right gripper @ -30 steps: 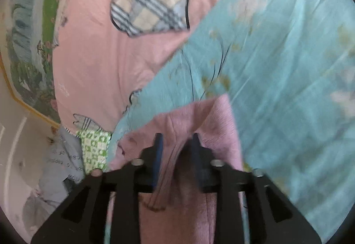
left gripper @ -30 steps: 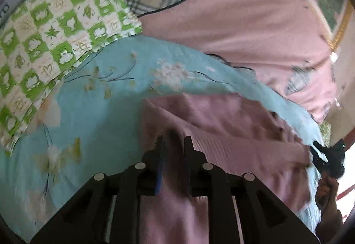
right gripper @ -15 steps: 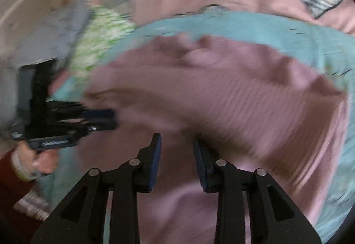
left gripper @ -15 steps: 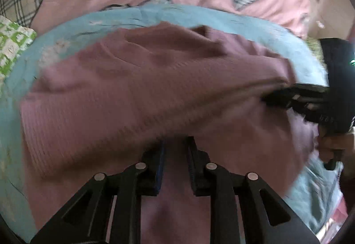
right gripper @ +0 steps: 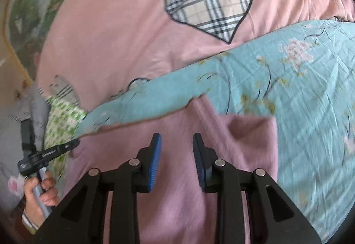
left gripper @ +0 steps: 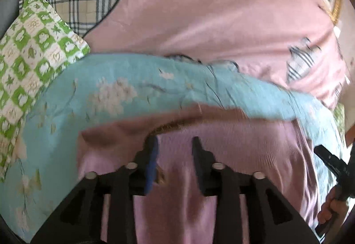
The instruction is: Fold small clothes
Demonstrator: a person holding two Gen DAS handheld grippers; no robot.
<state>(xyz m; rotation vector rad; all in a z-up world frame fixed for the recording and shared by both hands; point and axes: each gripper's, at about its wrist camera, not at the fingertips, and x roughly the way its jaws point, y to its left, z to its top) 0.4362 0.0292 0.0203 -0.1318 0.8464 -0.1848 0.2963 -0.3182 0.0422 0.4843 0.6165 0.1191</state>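
A: On the bed, we have the mauve knit garment [left gripper: 233, 155] folded over on the light blue floral cloth [left gripper: 111, 93], beside the green checked pillow [left gripper: 33, 49]. Our left claw [left gripper: 175, 144] is opening, its jaws apart above the knit, pads pressing on nothing.

B: And our right claw [right gripper: 176, 139] hovers over the same garment, jaws parted, nothing pinched between them. We judge one fold is just laid down and released.

A: Next, we likely need a fresh hold on an edge, both claws closing on the knit, to bring it over again.
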